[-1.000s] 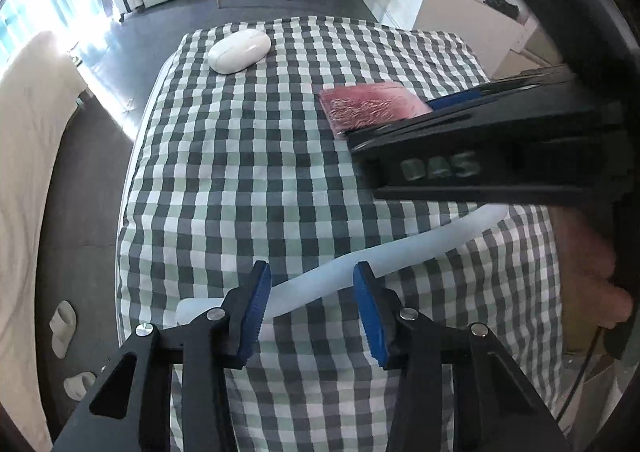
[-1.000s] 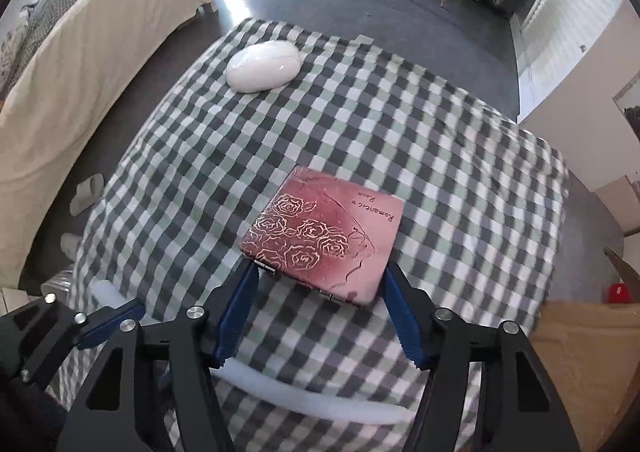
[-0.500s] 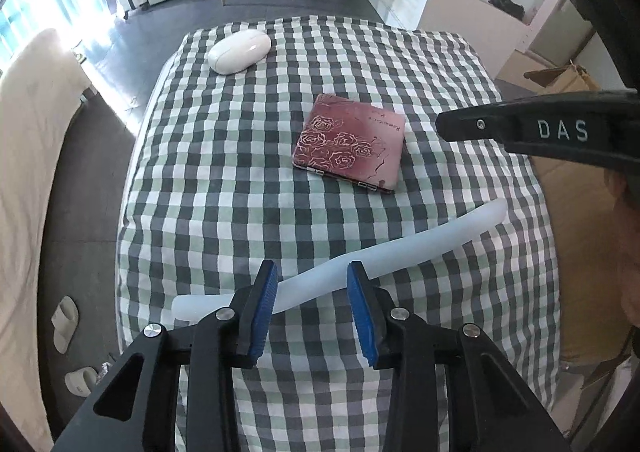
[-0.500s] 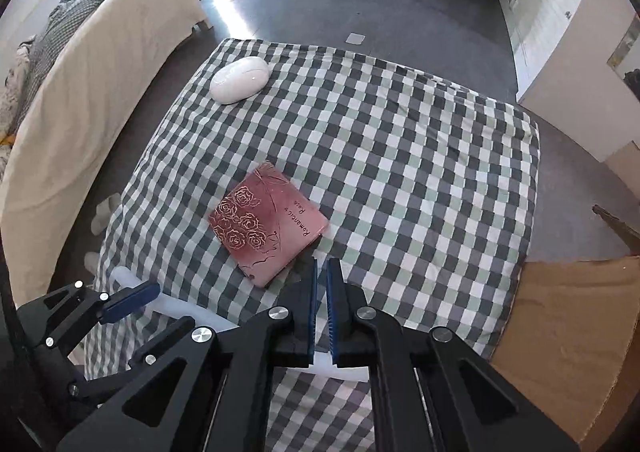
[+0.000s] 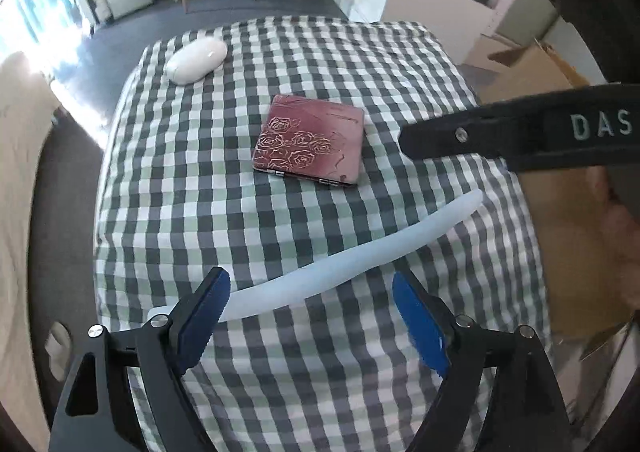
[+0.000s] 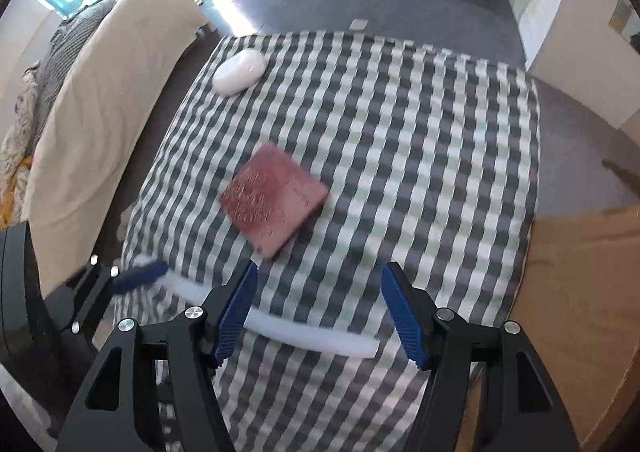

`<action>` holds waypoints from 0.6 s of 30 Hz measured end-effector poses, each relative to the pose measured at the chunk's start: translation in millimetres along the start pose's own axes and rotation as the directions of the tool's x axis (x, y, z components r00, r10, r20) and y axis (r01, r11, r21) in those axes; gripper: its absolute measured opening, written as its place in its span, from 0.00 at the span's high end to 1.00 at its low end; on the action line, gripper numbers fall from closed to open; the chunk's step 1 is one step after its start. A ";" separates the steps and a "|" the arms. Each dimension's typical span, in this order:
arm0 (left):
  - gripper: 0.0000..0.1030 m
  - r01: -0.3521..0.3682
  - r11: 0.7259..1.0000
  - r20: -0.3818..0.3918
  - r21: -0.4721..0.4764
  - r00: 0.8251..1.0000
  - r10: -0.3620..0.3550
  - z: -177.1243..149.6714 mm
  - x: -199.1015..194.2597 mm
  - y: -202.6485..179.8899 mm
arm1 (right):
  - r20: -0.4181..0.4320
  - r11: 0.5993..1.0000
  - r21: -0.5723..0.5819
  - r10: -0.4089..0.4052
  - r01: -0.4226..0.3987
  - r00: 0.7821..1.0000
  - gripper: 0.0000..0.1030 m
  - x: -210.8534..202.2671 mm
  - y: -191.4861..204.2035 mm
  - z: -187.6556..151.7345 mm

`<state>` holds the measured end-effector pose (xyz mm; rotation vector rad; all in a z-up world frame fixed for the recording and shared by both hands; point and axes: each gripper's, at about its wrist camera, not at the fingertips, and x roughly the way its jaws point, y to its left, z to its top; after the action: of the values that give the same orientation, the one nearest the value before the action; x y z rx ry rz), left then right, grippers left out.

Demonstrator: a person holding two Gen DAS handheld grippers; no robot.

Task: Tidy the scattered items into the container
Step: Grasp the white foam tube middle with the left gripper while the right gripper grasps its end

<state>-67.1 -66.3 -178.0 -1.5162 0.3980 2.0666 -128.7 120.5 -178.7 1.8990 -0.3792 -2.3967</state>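
Note:
A long white foam stick (image 5: 352, 256) lies slantwise on the checked tablecloth (image 5: 200, 212). My left gripper (image 5: 312, 320) hangs over its near end, its jaws opening wide, with the stick between them and untouched. A pink rose-embossed case (image 5: 310, 146) lies flat mid-table, and a white oval object (image 5: 196, 61) sits at the far left corner. My right gripper (image 6: 320, 316) hovers above the stick (image 6: 312, 336), short of the case (image 6: 274, 198). Its jaws are opening and grip nothing. A cardboard box (image 6: 580, 292) stands at the table's right side.
A cream-covered sofa (image 6: 100, 132) runs along the table's left side. Chairs and a white cabinet stand on the grey floor beyond the far edge. A finger of the right gripper (image 5: 440, 140) reaches in above the table's right part. The person's hand shows at the right.
The right gripper drew back from the pink case, closed on nothing, then opened again. The left jaws, narrow around the white stick before, have spread wide apart.

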 end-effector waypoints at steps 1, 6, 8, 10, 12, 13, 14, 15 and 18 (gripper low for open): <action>0.16 -0.004 1.000 -0.014 0.009 1.000 0.004 -1.8 3.6 -0.8 | -0.015 1.000 -0.018 -0.006 0.006 1.000 0.38 1.6 3.3 -6.6; 0.16 -0.024 0.998 -0.022 0.058 0.999 0.025 -2.2 15.1 -0.7 | -0.099 0.993 -0.111 -0.047 0.035 0.994 0.38 23.1 14.9 -27.6; 0.16 -0.021 0.996 -0.017 0.089 1.000 0.023 0.7 18.3 1.2 | -0.102 0.989 -0.139 -0.069 0.055 0.992 0.38 29.1 17.2 -30.2; 0.16 -0.011 0.995 -0.019 0.103 1.000 0.013 2.5 22.1 4.2 | -0.105 0.988 -0.142 -0.071 0.056 0.992 0.38 33.1 17.6 -29.8; 0.17 0.007 0.995 -0.027 0.103 1.000 -0.004 5.6 26.0 8.8 | -0.115 0.990 -0.129 -0.068 0.053 0.991 0.38 36.3 17.4 -28.6; 0.19 0.007 0.995 -0.028 0.101 1.000 -0.004 7.1 26.0 10.5 | -0.117 0.991 -0.126 -0.067 0.052 0.991 0.39 36.0 17.7 -29.5; 0.26 0.001 0.995 -0.027 0.099 1.000 0.002 8.2 24.8 12.2 | -0.116 0.990 -0.130 -0.070 0.055 0.991 0.43 34.8 19.1 -30.5; 0.30 0.002 0.996 -0.028 0.092 1.000 0.000 8.5 23.3 14.1 | -0.119 0.988 -0.141 -0.078 0.061 0.990 0.43 33.6 21.1 -31.9; 0.41 0.006 0.998 -0.036 0.061 0.999 -0.004 6.0 19.3 21.7 | -0.138 0.977 -0.204 -0.095 0.065 0.986 0.44 27.2 27.3 -42.0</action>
<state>-88.6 -75.8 -195.9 -1.5190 0.4663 2.0072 -97.5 82.2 -207.2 2.0167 -0.0515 -2.2246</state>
